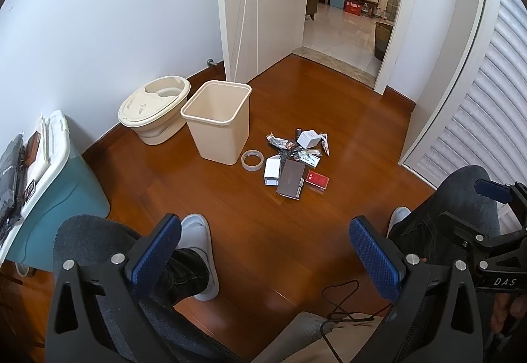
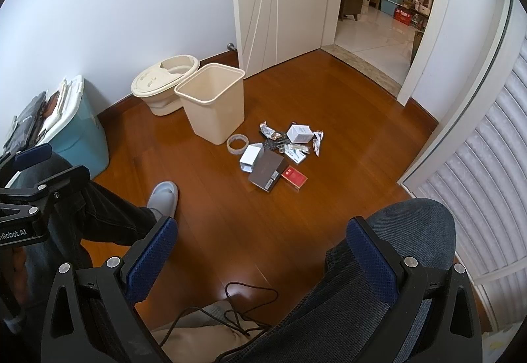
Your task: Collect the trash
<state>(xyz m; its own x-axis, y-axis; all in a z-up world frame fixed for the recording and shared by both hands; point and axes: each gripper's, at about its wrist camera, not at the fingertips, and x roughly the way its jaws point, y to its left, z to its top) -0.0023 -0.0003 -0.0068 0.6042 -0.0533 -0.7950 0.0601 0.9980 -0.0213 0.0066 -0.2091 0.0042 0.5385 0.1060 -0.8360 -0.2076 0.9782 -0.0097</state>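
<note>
A pile of trash lies on the wooden floor: a tape roll (image 1: 252, 160) (image 2: 237, 143), a white box (image 1: 309, 138) (image 2: 299, 133), a small white carton (image 1: 272, 170) (image 2: 250, 158), a brown box (image 1: 291, 179) (image 2: 266, 171), a red pack (image 1: 317, 180) (image 2: 294, 178) and crumpled wrappers (image 1: 280, 142) (image 2: 268, 130). An open beige bin (image 1: 217, 121) (image 2: 212, 101) stands just left of the pile. My left gripper (image 1: 265, 251) is open and empty, held well short of the pile. My right gripper (image 2: 262, 254) is open and empty too.
The bin's beige lid (image 1: 154, 108) (image 2: 164, 83) leans by the wall. A teal storage box (image 1: 49, 185) (image 2: 79, 136) stands at left. My knees and slippers (image 1: 201, 251) (image 2: 163, 195) sit below the grippers. A black cable (image 1: 342, 300) (image 2: 243, 303) lies near. An open door (image 1: 263, 1) leads to another room.
</note>
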